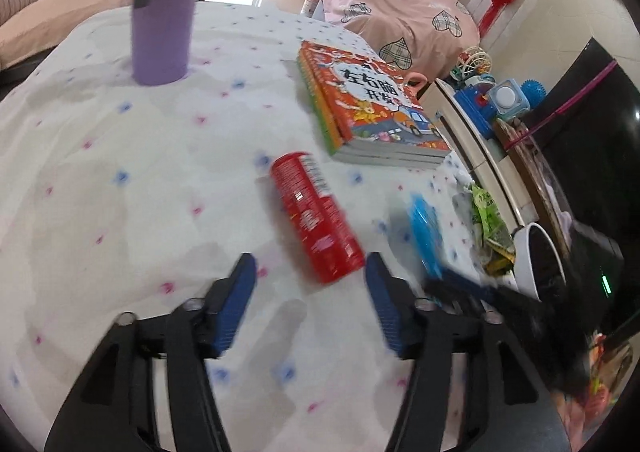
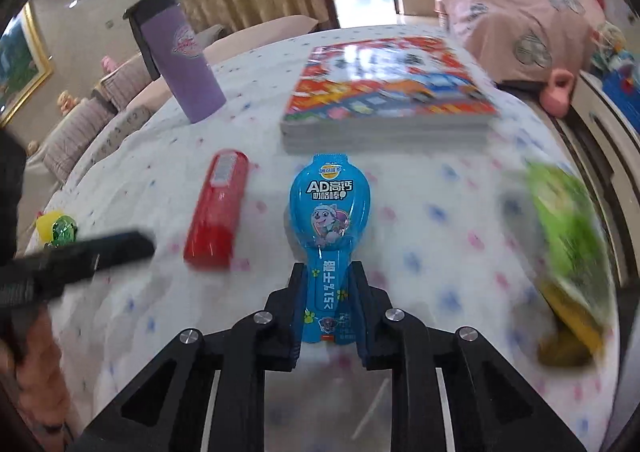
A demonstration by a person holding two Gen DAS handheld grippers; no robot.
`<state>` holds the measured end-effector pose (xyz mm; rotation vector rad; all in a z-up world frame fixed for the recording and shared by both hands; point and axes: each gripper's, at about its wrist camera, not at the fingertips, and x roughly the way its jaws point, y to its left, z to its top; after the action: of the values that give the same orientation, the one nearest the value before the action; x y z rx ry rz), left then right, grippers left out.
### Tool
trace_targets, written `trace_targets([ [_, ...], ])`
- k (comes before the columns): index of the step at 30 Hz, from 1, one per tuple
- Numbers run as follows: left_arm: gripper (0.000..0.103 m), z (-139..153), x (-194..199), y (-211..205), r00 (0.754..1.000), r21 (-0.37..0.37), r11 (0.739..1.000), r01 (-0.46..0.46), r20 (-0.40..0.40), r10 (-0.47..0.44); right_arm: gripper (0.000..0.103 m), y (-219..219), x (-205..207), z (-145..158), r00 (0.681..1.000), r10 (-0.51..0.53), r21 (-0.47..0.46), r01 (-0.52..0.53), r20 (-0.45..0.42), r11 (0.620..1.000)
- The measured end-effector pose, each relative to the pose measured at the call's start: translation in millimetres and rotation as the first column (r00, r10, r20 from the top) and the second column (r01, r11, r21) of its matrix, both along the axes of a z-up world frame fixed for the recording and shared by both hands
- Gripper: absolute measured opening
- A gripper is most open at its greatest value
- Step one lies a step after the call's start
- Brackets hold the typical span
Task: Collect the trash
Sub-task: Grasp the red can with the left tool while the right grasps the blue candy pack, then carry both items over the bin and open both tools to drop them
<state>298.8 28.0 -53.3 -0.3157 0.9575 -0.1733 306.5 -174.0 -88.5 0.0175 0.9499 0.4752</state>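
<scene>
A red snack tube point(image 1: 316, 216) lies on its side on the white dotted tablecloth point(image 1: 120, 180), just ahead of my left gripper point(image 1: 310, 268), which is open and empty. The tube also shows in the right wrist view point(image 2: 218, 210). My right gripper point(image 2: 329, 272) is shut on the stem of a blue cheese-stick wrapper point(image 2: 330, 208) and holds it above the table. The wrapper shows blurred in the left wrist view point(image 1: 426, 228). A green snack bag point(image 2: 568, 228) lies at the table's right edge, above a white trash bin point(image 1: 532, 264).
A stack of orange children's books point(image 1: 372, 104) lies at the far right of the table. A purple bottle point(image 1: 162, 12) stands at the far left. A small yellow-green toy point(image 2: 56, 232) sits at the left edge. A toy shelf point(image 1: 488, 104) stands beyond the table.
</scene>
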Motion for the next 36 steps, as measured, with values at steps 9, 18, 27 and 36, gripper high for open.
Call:
trace_targets([
  [9, 0.037, -24, 31, -32, 1.0, 0.157, 0.987, -0.02, -0.009, 0.022, 0.021, -66, -68, 0, 0.992, -0.114, 0.101, 0.118, -0.046, 0.988],
  [18, 0.032, -17, -40, -56, 0.985, 0.108, 0.979, 0.171, -0.022, -0.17, 0.025, -73, -82, 2, 0.99, -0.138, 0.115, 0.141, -0.037, 0.983],
  [27, 0.052, -19, -75, -64, 0.977, 0.116, 0.97, 0.213, -0.027, -0.211, 0.045, -72, -76, 4, 0.987, -0.161, 0.088, 0.161, -0.009, 0.983],
  [36, 0.034, -25, -70, -72, 0.985, 0.212, 0.963, 0.166, 0.014, -0.173, 0.043, -53, -72, -1, 0.987, -0.155, -0.027, 0.156, 0.047, 0.987],
])
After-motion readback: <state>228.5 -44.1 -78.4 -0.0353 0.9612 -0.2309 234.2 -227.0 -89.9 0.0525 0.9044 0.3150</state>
